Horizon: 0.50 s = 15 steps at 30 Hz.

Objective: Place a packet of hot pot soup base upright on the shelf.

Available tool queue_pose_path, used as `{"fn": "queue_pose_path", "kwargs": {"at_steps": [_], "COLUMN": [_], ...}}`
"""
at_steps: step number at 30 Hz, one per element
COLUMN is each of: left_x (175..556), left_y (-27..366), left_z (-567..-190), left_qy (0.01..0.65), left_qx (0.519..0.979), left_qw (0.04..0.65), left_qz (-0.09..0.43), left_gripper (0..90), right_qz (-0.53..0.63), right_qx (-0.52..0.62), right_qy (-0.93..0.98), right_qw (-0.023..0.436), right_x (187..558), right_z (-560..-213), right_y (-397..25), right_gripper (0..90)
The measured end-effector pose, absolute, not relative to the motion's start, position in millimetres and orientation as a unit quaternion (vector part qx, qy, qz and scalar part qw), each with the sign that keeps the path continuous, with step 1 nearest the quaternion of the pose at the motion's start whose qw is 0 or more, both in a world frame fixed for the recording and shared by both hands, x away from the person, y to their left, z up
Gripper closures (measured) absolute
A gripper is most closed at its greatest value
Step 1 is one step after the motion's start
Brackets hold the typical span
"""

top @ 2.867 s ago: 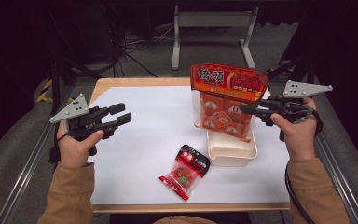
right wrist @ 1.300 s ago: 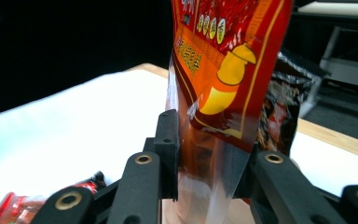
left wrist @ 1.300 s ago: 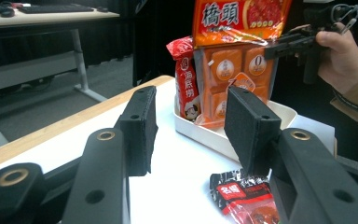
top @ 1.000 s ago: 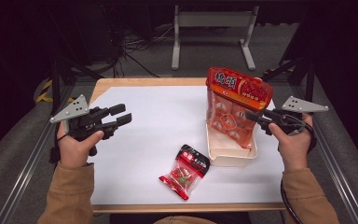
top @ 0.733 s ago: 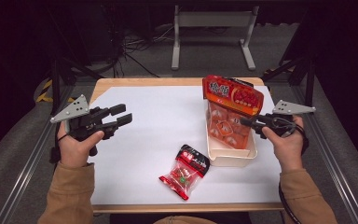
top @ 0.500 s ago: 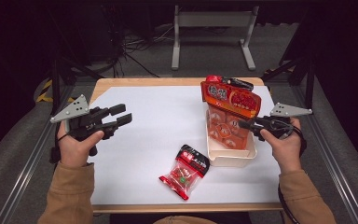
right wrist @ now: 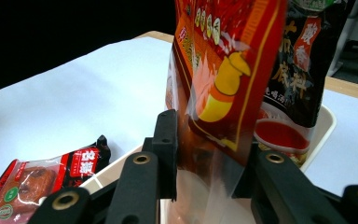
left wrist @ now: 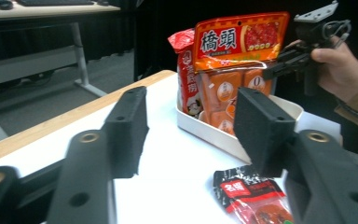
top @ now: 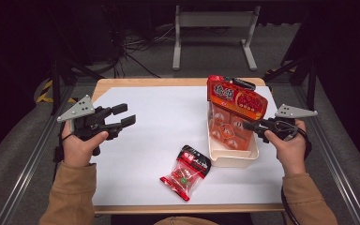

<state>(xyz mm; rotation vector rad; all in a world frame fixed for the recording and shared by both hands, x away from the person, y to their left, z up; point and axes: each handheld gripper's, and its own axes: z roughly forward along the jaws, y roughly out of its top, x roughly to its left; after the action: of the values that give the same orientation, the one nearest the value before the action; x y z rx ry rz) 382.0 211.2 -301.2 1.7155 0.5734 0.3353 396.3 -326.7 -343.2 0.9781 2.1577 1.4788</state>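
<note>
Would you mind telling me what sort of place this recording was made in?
Probably a lab or studio set up for recording, not a home: a white-topped table with wooden edge, metal frame rails beside it, loose cables on a grey carpeted floor, dark surroundings.

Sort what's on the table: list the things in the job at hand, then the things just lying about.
In the job:
- orange snack bag, clamped by the right tongs
- white tray that it stands in
- dark packet already in the tray, behind the orange bag

Lying about:
- small red-and-black packet, flat on the white sheet
- left tongs, open, holding nothing
</note>
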Motion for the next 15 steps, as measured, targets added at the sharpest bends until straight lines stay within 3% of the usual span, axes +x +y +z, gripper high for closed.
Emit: {"fn": "queue_pose_path", "kwargs": {"at_steps": [2,4,8,15], "left_x": [382.9,384.3,386.6,390.6], "left_y": [210.7,209.0,204.1,195.7], "left_z": [-302.0,-303.4,-305.0,-308.1], "left_qy": [0.248,0.249,0.247,0.242], "left_qx": [0.742,0.745,0.751,0.760], "left_qw": [0.607,0.603,0.597,0.589], "left_qz": [0.144,0.142,0.136,0.130], "left_gripper": [43.4,41.3,40.0,38.5], "right_qz": [0.522,0.537,0.543,0.544], "right_qx": [0.347,0.350,0.355,0.363], "right_qy": [0.759,0.747,0.738,0.726], "right_qw": [0.177,0.178,0.185,0.212], "right_x": [395.9,394.7,389.5,379.5], "right_z": [-342.5,-340.0,-333.9,-327.3], "right_y": [-327.2,-329.7,-337.6,-355.8], "right_gripper": [67.6,58.2,48.2,42.0]}}
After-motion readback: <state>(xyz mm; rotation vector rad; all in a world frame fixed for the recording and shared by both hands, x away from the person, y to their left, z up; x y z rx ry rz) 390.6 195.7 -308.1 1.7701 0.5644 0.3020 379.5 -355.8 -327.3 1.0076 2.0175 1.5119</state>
